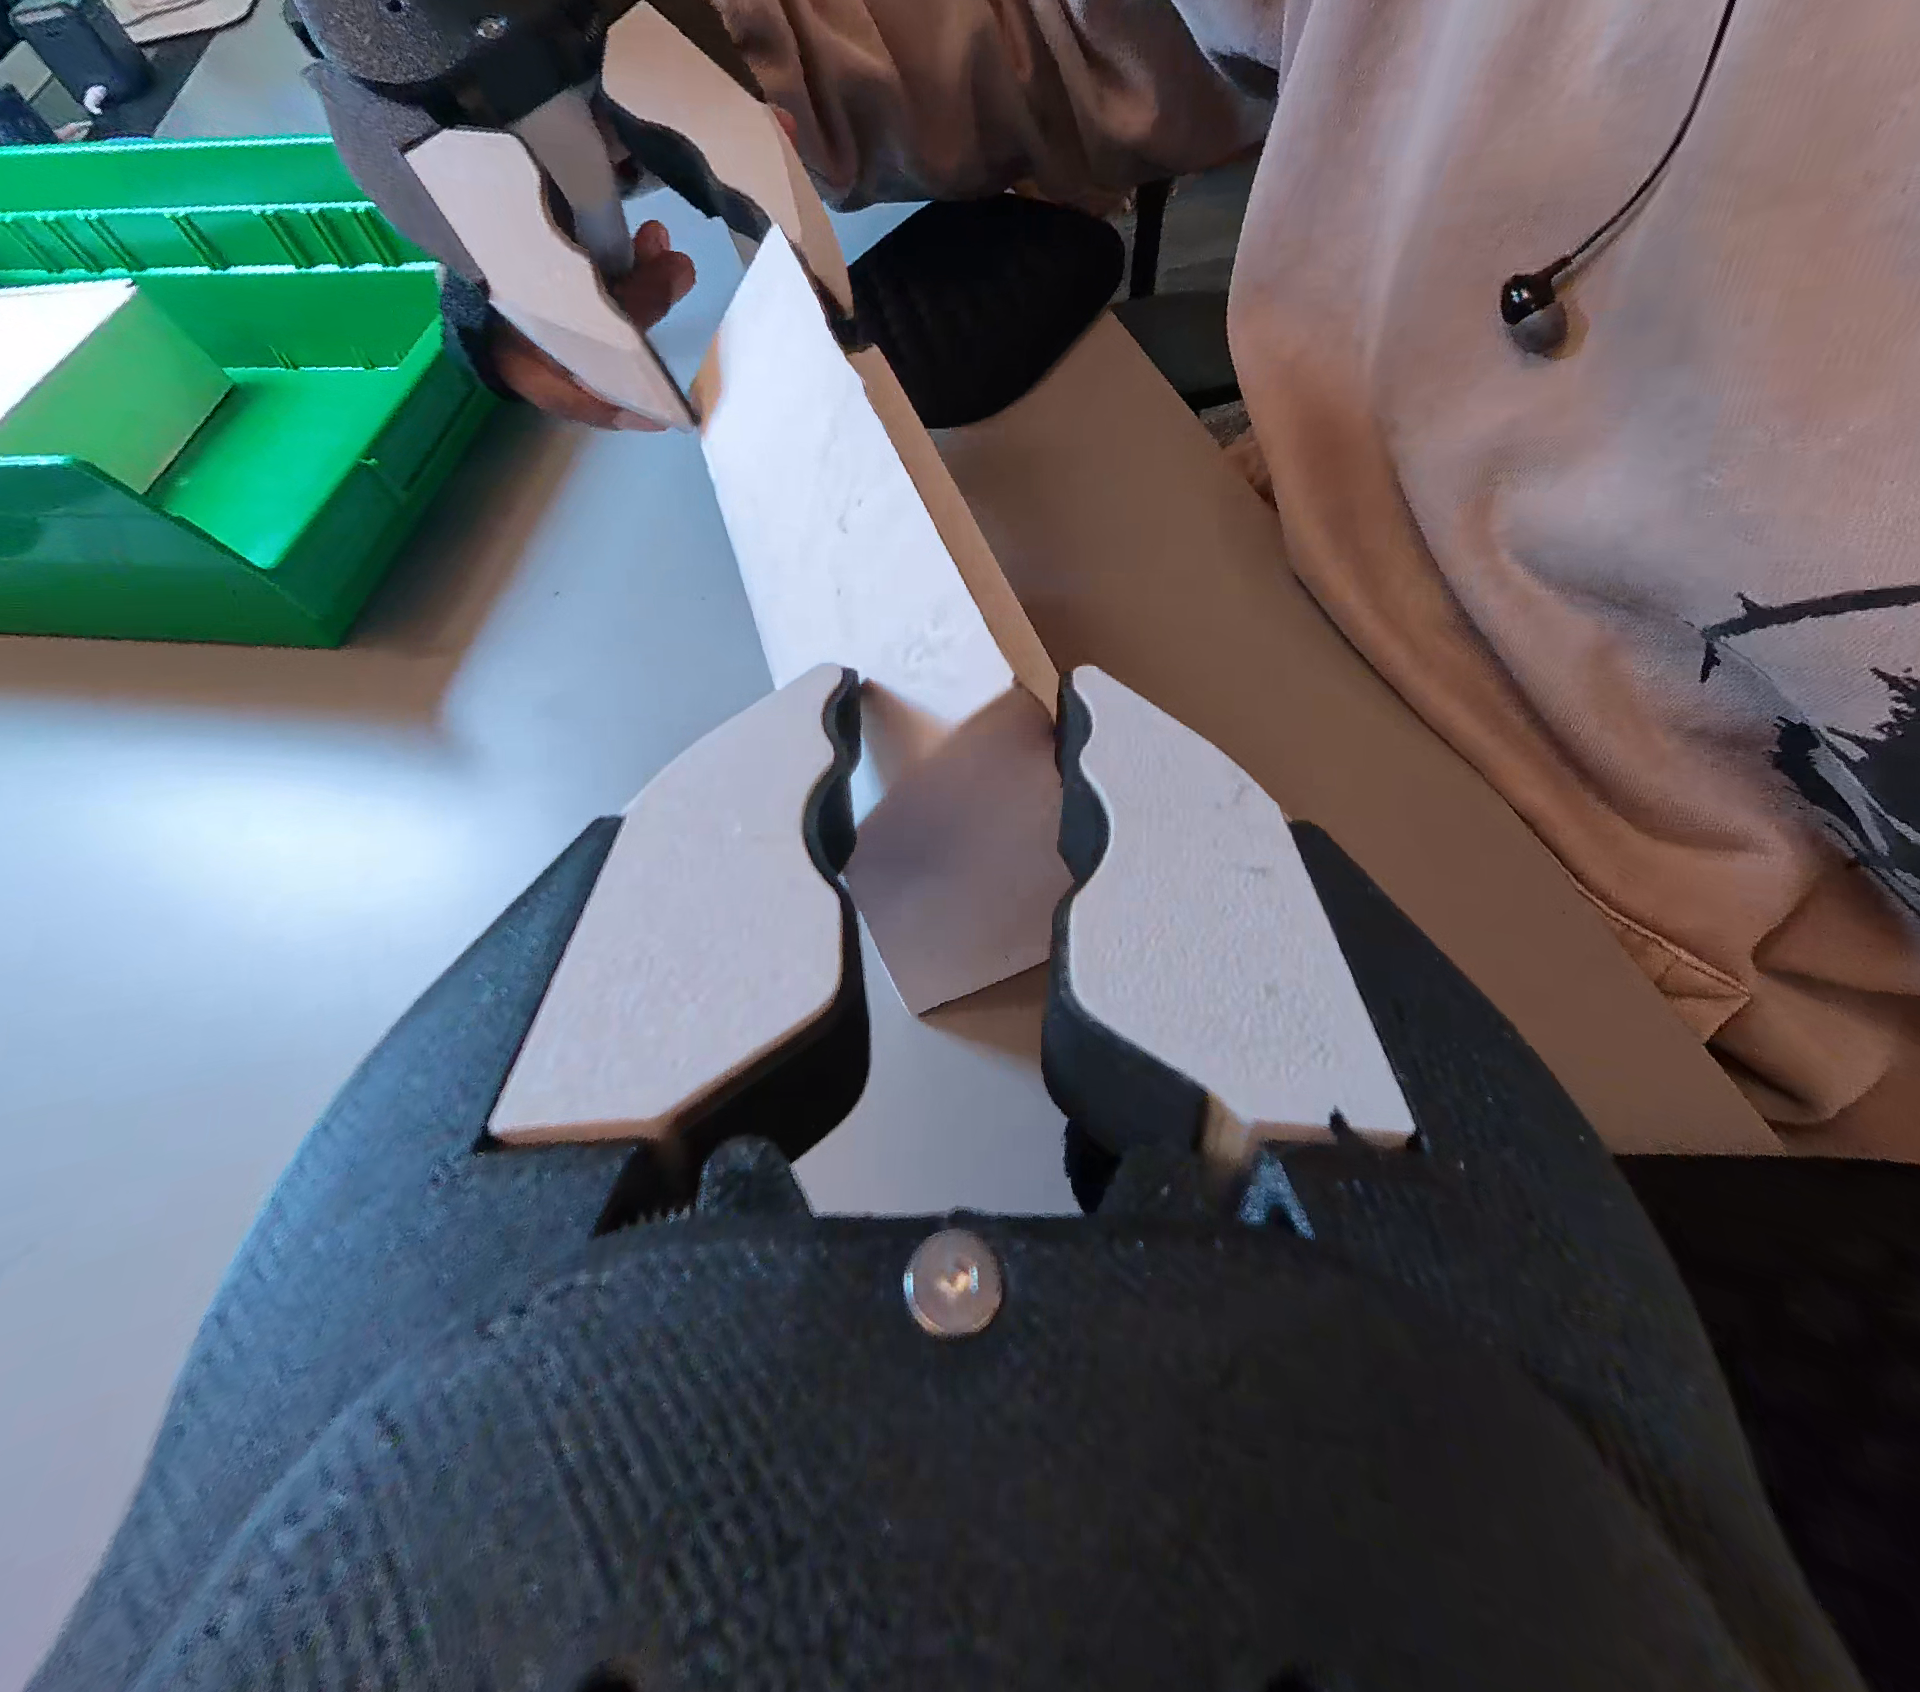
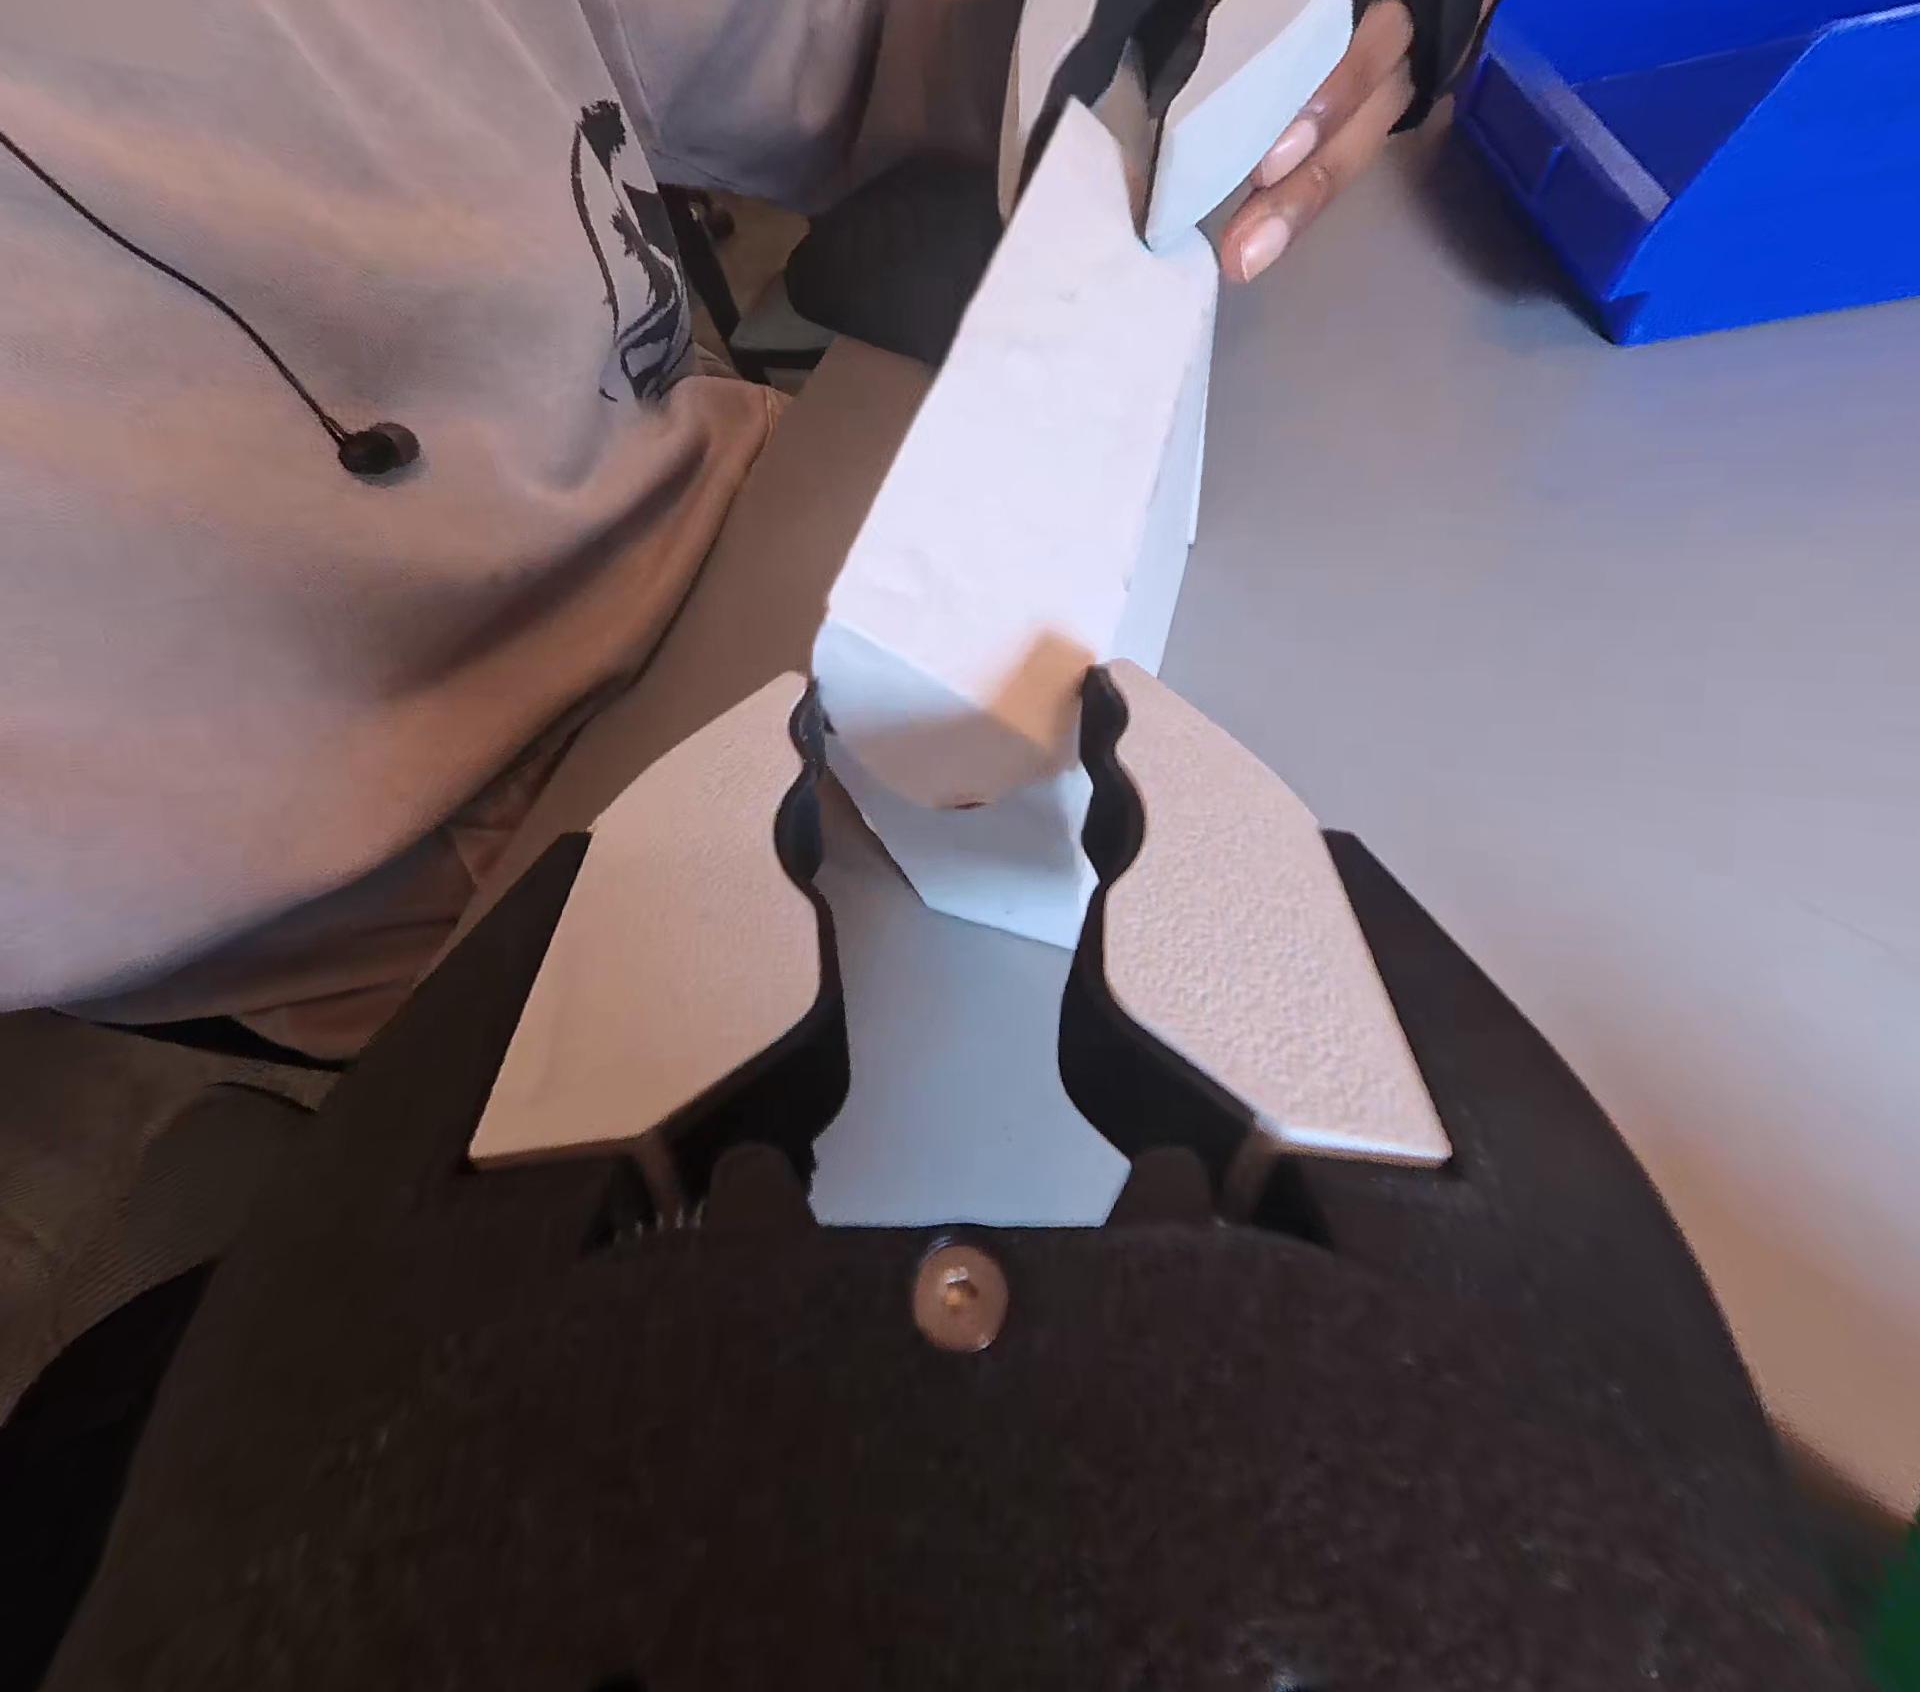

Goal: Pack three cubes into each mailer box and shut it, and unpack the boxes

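A long white mailer box [image 1: 852, 479] is held shut on its narrow side, just above the grey table [image 1: 260, 863], close to the table's near edge. My left gripper [image 1: 956, 697] is shut on one end of it. My right gripper [image 1: 764, 364] clamps the far end in this view. In the right wrist view the box [image 2: 1039, 416] runs away from my right gripper [image 2: 956, 697], which is shut on its near end, to my left gripper [image 2: 1101, 188] at the far end. No cubes show.
A green bin [image 1: 260, 499] holding another white box [image 1: 62, 364] stands on the table beside the right gripper. A blue bin [image 2: 1714, 84] stands beside the left gripper. The person's torso in a cream sweatshirt [image 1: 1455, 292] is right behind the table edge. Across from one pair of fingers to the other is roughly 12 centimeters.
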A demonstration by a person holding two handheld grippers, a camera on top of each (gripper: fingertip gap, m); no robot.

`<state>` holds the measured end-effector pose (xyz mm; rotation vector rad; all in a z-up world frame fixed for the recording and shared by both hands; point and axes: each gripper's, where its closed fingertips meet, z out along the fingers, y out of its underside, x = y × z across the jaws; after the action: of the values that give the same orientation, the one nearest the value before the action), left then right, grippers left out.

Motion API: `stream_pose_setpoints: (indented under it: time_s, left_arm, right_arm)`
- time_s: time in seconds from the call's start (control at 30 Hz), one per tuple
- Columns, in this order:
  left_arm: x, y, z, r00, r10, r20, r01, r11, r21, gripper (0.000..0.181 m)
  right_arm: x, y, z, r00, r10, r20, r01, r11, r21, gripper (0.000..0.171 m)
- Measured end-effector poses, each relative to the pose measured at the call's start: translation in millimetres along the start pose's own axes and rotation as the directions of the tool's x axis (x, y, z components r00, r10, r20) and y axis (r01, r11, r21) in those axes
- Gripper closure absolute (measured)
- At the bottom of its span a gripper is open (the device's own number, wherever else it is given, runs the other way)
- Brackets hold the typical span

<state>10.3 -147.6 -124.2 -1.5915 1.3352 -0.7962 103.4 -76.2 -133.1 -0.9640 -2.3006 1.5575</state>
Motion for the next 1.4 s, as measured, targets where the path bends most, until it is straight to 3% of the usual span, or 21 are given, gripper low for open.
stream_pose_setpoints:
  time_s: [0.27, 0.77, 1.0, 1.2, 1.3, 1.4]
  left_arm:
    - [-12.0, -8.7, -6.4, 0.994, -0.075, 0.077, 0.068, 0.993, 0.094, 0.155]
    - [-23.9, -10.3, -8.3, 0.975, -0.184, 0.121, 0.169, 0.978, 0.124, 0.159]
    - [-31.8, -11.1, -6.7, 0.96, -0.202, 0.194, 0.19, 0.979, 0.08, 0.165]
    - [-16.6, -12.4, -2.9, 0.977, -0.077, 0.2, 0.073, 0.997, 0.03, 0.163]
    - [-2.4, -10.0, -9.1, 0.994, -0.032, 0.107, 0.027, 0.999, 0.043, 0.142]
    - [-0.6, -7.9, -16.8, 0.998, -0.021, 0.057, 0.017, 0.998, 0.068, 0.135]
  right_arm:
    - [-1.9, -10.2, -3.4, 0.985, 0.164, 0.043, -0.168, 0.98, 0.108, 0.131]
    - [1.7, -12.8, -6.4, 0.901, 0.429, 0.066, -0.433, 0.895, 0.103, 0.132]
    - [-2.2, -12.5, -6.2, 0.899, 0.433, 0.068, -0.437, 0.898, 0.055, 0.132]
    - [-15.8, -12.5, -0.4, 0.977, 0.212, -0.012, -0.212, 0.977, -0.032, 0.134]
    - [-16.8, -13.9, 0.9, 0.986, 0.163, -0.028, -0.164, 0.986, -0.02, 0.135]
    - [-18.7, -14.3, 1.6, 0.989, 0.146, -0.018, -0.146, 0.989, 0.003, 0.135]
